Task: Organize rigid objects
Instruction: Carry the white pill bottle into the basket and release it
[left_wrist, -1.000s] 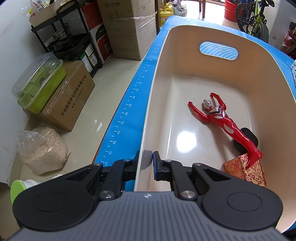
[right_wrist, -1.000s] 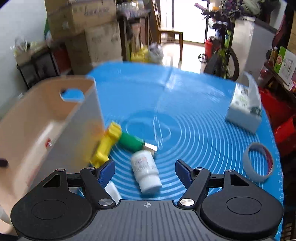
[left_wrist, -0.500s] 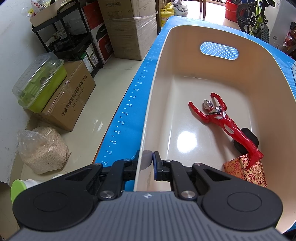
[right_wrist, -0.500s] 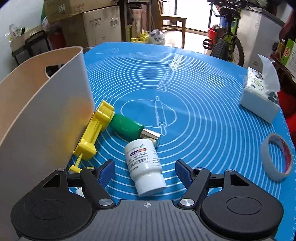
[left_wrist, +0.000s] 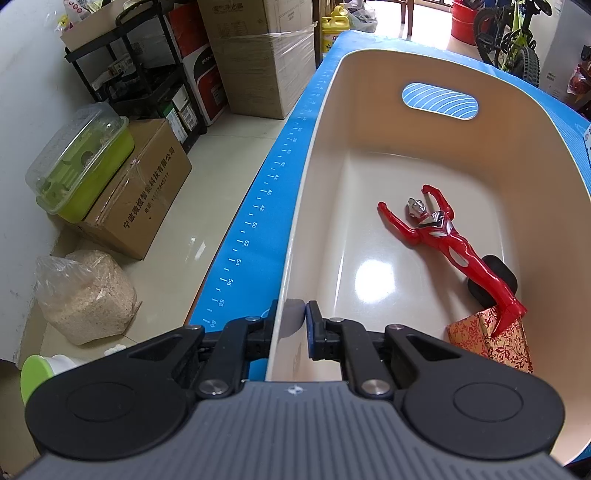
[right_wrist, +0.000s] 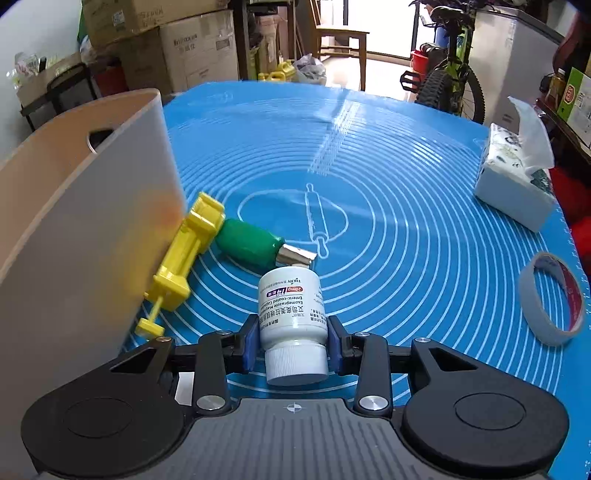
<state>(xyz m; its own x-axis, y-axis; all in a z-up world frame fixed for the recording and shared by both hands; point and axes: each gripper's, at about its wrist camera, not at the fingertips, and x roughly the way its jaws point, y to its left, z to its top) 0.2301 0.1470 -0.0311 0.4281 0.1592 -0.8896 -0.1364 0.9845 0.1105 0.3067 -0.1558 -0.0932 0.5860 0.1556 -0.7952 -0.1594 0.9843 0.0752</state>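
Note:
A beige plastic bin (left_wrist: 369, 74) holds a red toy figure (left_wrist: 439, 232), a black object (left_wrist: 495, 284) and a red patterned box (left_wrist: 491, 343). My left gripper (left_wrist: 291, 321) is shut on the bin's near wall, one finger inside and one outside. In the right wrist view a white pill bottle (right_wrist: 291, 310) lies on the blue mat (right_wrist: 406, 221), cap toward me. My right gripper (right_wrist: 292, 339) has its jaws closing on the bottle, the blue pads against its sides. A yellow clamp (right_wrist: 184, 254) and a green-handled tool (right_wrist: 247, 245) lie just beyond, beside the bin (right_wrist: 74, 221).
A roll of tape (right_wrist: 550, 299) lies at the mat's right edge and a tissue box (right_wrist: 513, 184) stands farther back right. Off the table's left edge are the floor, cardboard boxes (left_wrist: 136, 192), a green container (left_wrist: 81, 162) and a bag of grain (left_wrist: 85, 295). A bicycle (right_wrist: 450, 81) stands behind the table.
The right gripper's jaws have come in from wide apart to both sides of the pill bottle, which now lies closer between them. The left gripper and bin have not moved.

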